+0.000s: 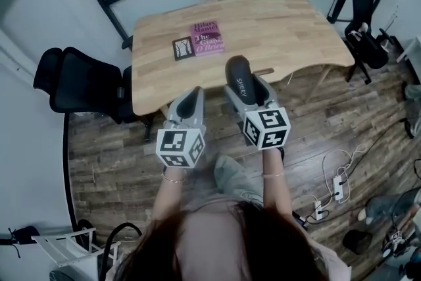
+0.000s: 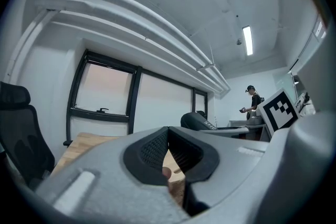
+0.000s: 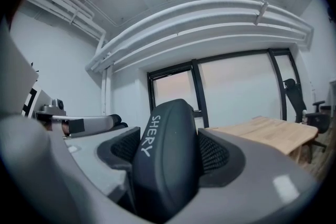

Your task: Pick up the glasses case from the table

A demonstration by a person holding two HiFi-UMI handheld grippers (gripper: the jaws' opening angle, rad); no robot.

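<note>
My right gripper point(image 1: 242, 83) is shut on the black glasses case point(image 1: 241, 79), which bears white lettering and is held up off the wooden table point(image 1: 283, 23), near its front edge. In the right gripper view the glasses case point(image 3: 165, 157) fills the space between the two dark pads. The left gripper point(image 1: 189, 99) hangs beside it at the left, above the table's front edge, shut with nothing in it. In the left gripper view its pads point(image 2: 186, 157) meet, and the glasses case point(image 2: 198, 121) shows to the right.
A pink book point(image 1: 207, 37) and a small dark card point(image 1: 183, 48) lie on the table's left half. A black office chair point(image 1: 82, 83) stands at the left, another chair point(image 1: 367, 23) at the right. Cables and a power strip point(image 1: 332, 191) lie on the wood floor.
</note>
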